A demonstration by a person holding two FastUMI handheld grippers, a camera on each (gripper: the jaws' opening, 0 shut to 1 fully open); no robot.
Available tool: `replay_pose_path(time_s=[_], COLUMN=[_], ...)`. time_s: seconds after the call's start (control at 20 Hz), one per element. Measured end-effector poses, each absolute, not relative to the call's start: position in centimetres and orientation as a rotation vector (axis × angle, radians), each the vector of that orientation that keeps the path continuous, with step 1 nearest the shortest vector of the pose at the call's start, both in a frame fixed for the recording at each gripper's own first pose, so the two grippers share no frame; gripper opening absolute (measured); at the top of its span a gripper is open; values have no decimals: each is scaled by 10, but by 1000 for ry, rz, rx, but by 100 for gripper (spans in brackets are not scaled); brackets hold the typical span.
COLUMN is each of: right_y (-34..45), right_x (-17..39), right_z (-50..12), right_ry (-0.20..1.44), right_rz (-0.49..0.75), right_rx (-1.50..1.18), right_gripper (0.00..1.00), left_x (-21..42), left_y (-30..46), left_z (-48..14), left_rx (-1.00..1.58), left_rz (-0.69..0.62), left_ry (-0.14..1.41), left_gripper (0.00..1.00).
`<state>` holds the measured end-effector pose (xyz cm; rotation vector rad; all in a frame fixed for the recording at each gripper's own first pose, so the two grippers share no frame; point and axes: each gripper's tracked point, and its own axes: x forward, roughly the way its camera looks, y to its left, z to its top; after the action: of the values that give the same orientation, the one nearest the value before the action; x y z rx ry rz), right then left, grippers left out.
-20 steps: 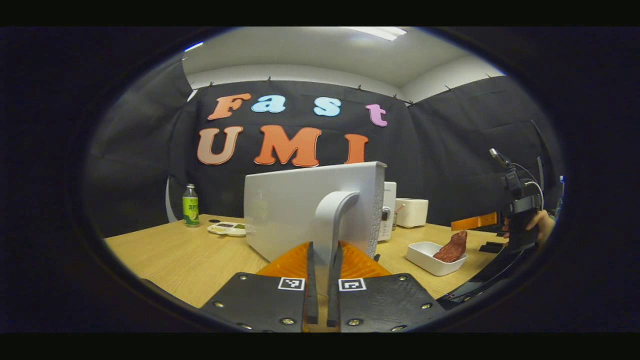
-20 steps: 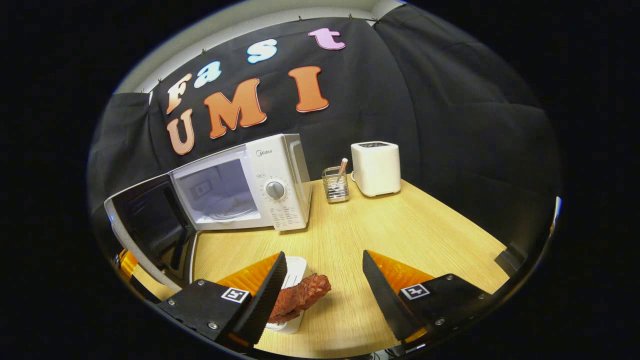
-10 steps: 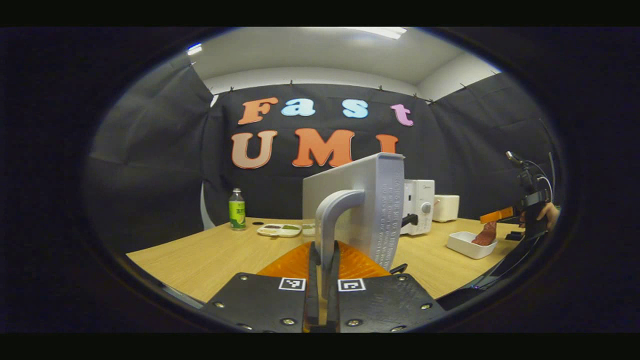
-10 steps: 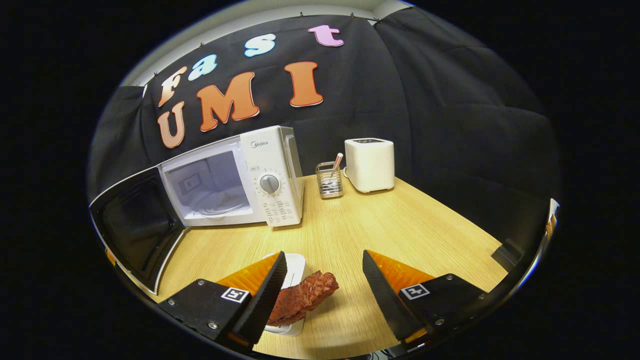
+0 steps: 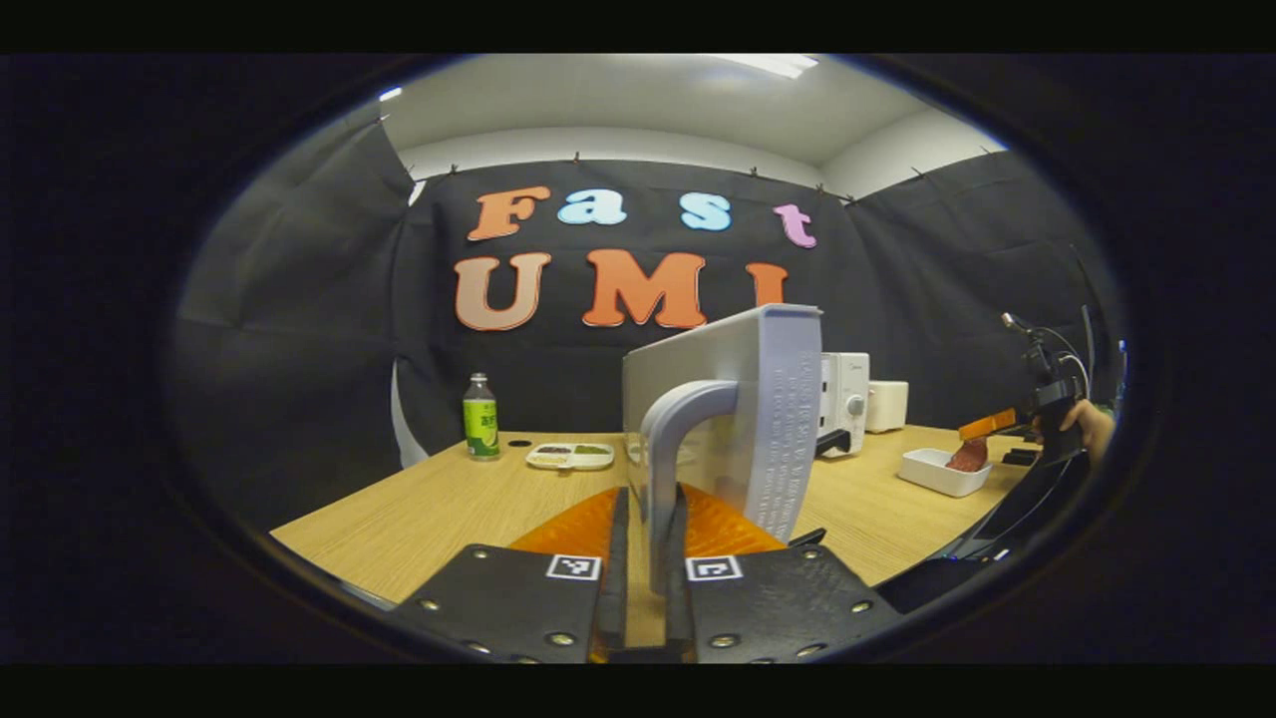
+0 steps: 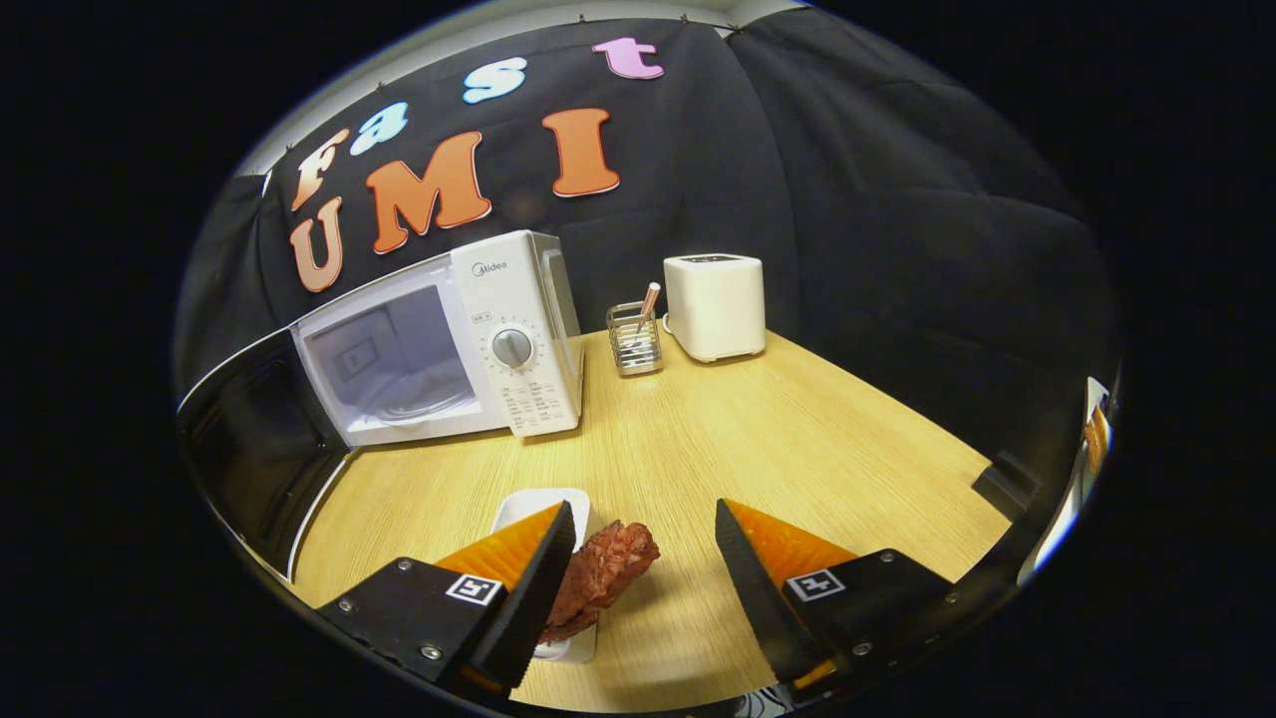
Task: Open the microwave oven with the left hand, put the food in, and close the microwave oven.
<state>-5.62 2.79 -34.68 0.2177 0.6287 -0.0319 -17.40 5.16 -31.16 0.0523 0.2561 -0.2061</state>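
We hold the left gripper with its 2 fingers clamped on the arched door handle of the microwave oven; the door stands swung well out, edge-on to the left gripper view, and in the right gripper view it shows at the far left with the lit cavity exposed. We judge step 1, opening, as essentially complete, and step 2, loading the food, as in hand. The right gripper has its fingers set wide apart over the near part of the wooden table. The food, a reddish-brown piece of meat, rests in a white rectangular dish just beside the right gripper's left finger, well apart from the oven. The next move calls for the right gripper to centre on the meat or dish, grip it, then carry it left and far into the cavity while the left gripper keeps the door out.
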Motion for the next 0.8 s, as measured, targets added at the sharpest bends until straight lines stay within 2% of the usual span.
replay_pose_path(time_s=[0.05,0.1,0.15,0.2,0.3,0.55,0.6,0.8], right_y=[32,35,37,40,40,52,54,63], right_x=[-57,-58,-59,-61,-62,-64,-64,-66], right_z=[-348,-351,-354,-356,-355,-355,-356,-341], right_ry=[639,648,660,673,673,708,715,692], right_rz=[-25,-18,-15,-5,1,33,38,96], right_rx=[239,255,266,269,283,416,438,507], right_gripper=[87,84,82,80,75,60,50,29], left_x=[-175,-177,-178,-180,-189,-192,-190,-190], left_y=[51,54,58,60,63,84,90,110], left_z=[-312,-309,-307,-305,-298,-275,-273,-261], left_rx=[55,64,73,80,105,104,109,172], left_rz=[-204,-194,-182,-179,-173,-130,-114,-62], left_ry=[262,265,269,272,261,238,237,227], left_gripper=[24,40,43,56,66,69,73,74])
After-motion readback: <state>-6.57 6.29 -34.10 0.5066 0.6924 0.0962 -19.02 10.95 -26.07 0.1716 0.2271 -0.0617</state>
